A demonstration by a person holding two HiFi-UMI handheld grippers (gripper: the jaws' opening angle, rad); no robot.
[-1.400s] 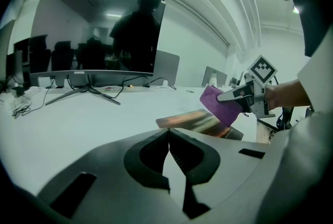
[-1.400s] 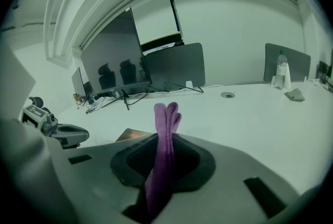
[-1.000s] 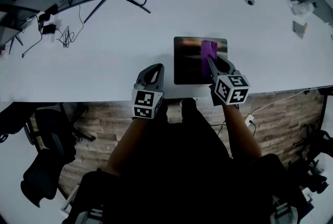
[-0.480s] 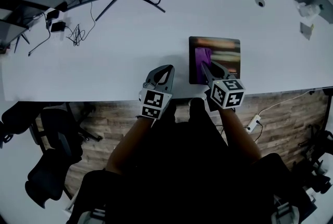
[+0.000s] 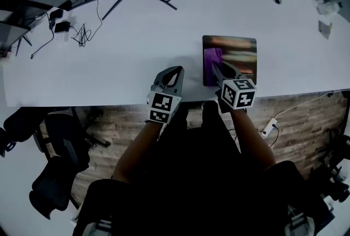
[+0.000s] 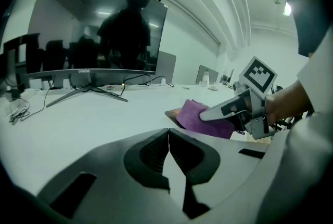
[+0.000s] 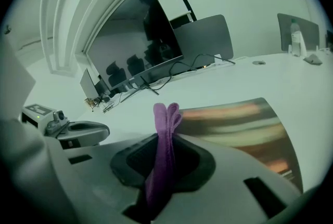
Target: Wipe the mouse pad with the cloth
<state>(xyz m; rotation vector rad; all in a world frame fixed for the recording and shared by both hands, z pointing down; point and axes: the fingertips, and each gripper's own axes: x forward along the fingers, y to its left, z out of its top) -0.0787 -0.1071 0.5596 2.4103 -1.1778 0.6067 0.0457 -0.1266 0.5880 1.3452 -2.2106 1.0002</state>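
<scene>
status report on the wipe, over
Right gripper shut on folded purple cloth, on left side of dark rectangular mouse pad. Left gripper shut, empty. Nothing else on pad.

Head view: dim overall, with a cold blue-grey cast. The white table (image 5: 136, 54) was the brightest surface, evenly lit from overhead with no hard shadows. The person's lap at the near edge fell almost to black. Strong fisheye bowed the table's near edge. The mouse pad (image 5: 232, 62) carried streaky orange and pale reflections.

Left gripper view: a ceiling light (image 6: 287, 9) at upper right was blown out. The dark monitor (image 6: 96, 30) mirrored a silhouette. Parts nearest the lens were soft, and the corners were vignetted black.

Right gripper view: greenish cast and curved lines towards the rim. The cloth (image 7: 164, 150), close to the lens, was blurred. The far desk items were small and indistinct.
</scene>
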